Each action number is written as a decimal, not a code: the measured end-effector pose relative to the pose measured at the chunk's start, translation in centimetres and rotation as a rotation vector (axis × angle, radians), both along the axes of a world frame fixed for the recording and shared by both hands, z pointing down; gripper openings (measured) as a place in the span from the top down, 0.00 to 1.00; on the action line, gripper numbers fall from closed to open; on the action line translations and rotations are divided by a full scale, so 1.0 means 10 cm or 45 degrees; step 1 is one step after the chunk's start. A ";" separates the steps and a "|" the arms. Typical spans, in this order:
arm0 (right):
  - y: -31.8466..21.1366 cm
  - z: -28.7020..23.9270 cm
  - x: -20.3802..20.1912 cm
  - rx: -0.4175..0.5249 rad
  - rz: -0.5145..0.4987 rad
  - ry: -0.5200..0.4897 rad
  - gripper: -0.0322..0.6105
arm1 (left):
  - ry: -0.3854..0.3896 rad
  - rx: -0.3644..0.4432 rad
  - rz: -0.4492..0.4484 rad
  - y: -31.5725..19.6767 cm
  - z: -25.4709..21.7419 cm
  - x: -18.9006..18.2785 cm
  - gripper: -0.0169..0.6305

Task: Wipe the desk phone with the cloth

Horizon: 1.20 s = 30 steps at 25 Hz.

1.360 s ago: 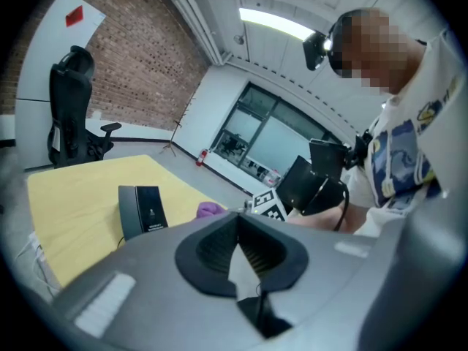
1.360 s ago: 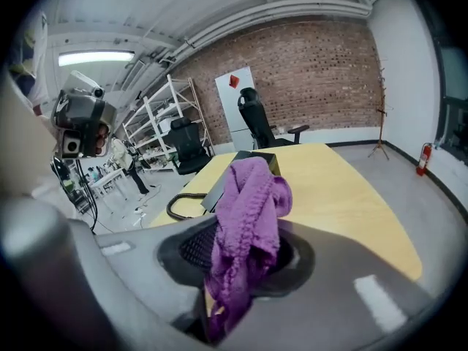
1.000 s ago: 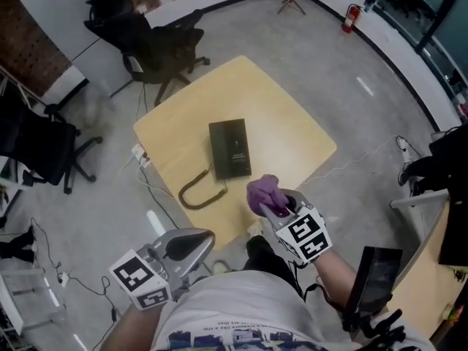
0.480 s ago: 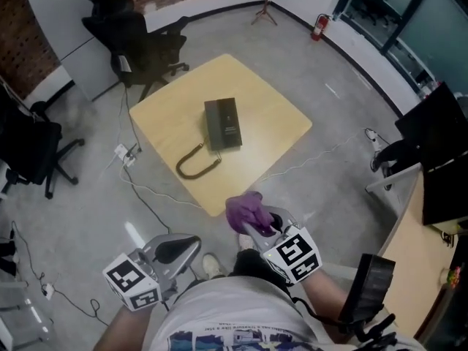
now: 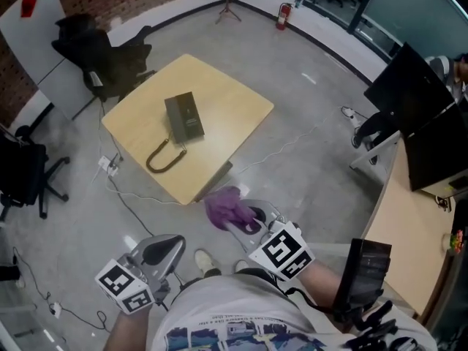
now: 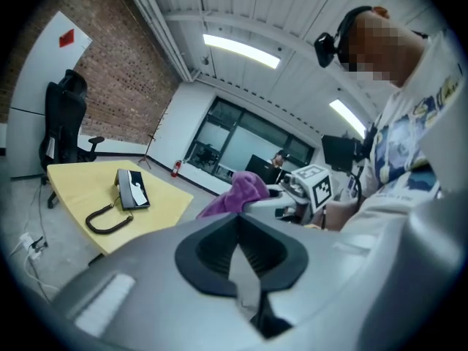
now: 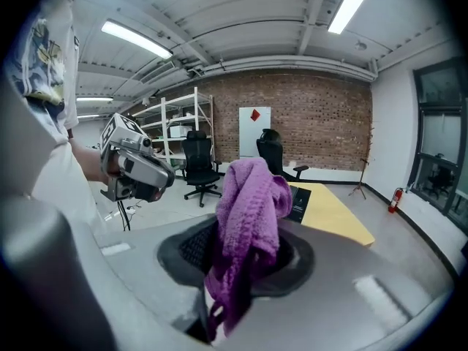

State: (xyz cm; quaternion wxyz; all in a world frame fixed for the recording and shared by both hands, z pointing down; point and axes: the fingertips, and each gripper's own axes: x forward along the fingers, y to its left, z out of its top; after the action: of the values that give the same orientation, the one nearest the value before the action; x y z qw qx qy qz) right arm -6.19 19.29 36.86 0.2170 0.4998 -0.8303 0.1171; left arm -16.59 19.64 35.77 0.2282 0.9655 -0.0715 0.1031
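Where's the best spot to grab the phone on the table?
Pinch the desk phone across its two long sides, coming straight down from above: it lies flat on the table, a slim rectangle. Probably grip the end away from the curly cord, using the empty left gripper.

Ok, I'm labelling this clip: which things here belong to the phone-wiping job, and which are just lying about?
Job:
desk phone
purple cloth, clamped in the right tongs
yellow table

Lying about:
black office chair
fire extinguisher
tripod stand
dark monitor
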 end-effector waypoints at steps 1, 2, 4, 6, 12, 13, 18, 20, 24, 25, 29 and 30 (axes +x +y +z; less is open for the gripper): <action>0.08 -0.01 0.03 0.006 -0.005 -0.001 0.78 | 0.003 -0.002 0.002 0.07 -0.01 0.06 0.96; 0.15 -0.02 0.06 0.013 -0.008 -0.004 0.78 | 0.003 -0.003 0.004 0.14 -0.02 0.12 0.96; 0.27 -0.04 0.12 0.025 -0.011 -0.009 0.78 | 0.000 -0.008 0.003 0.24 -0.03 0.22 0.96; 0.36 -0.05 0.17 0.032 -0.013 -0.017 0.78 | -0.003 -0.015 0.000 0.32 -0.05 0.30 0.96; 0.59 -0.12 0.26 0.066 -0.021 -0.028 0.78 | -0.035 0.003 0.018 0.54 -0.07 0.42 0.96; 0.62 -0.12 0.27 0.070 -0.018 -0.031 0.78 | -0.036 0.004 0.015 0.56 -0.07 0.42 0.96; 0.69 -0.17 0.24 0.086 -0.025 -0.037 0.78 | -0.047 0.010 0.014 0.63 -0.08 0.39 0.96; 0.71 -0.17 0.22 0.088 -0.030 -0.040 0.78 | -0.050 0.012 0.013 0.65 -0.07 0.39 0.96; 0.76 -0.17 0.22 0.091 -0.038 -0.035 0.78 | -0.051 0.014 0.006 0.70 -0.08 0.39 0.96; 0.77 -0.18 0.22 0.093 -0.041 -0.031 0.78 | -0.052 0.013 0.007 0.71 -0.08 0.39 0.96; 0.81 -0.19 0.21 0.097 -0.046 -0.027 0.78 | -0.052 0.016 0.012 0.76 -0.07 0.40 0.96; 0.82 -0.19 0.21 0.098 -0.049 -0.027 0.78 | -0.049 0.017 0.010 0.78 -0.07 0.40 0.96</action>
State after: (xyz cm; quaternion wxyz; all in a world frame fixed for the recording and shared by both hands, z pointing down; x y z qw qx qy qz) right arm -4.14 27.53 34.98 0.1911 0.4904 -0.8459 0.0863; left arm -12.62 27.39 35.02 0.2200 0.9651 -0.0729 0.1223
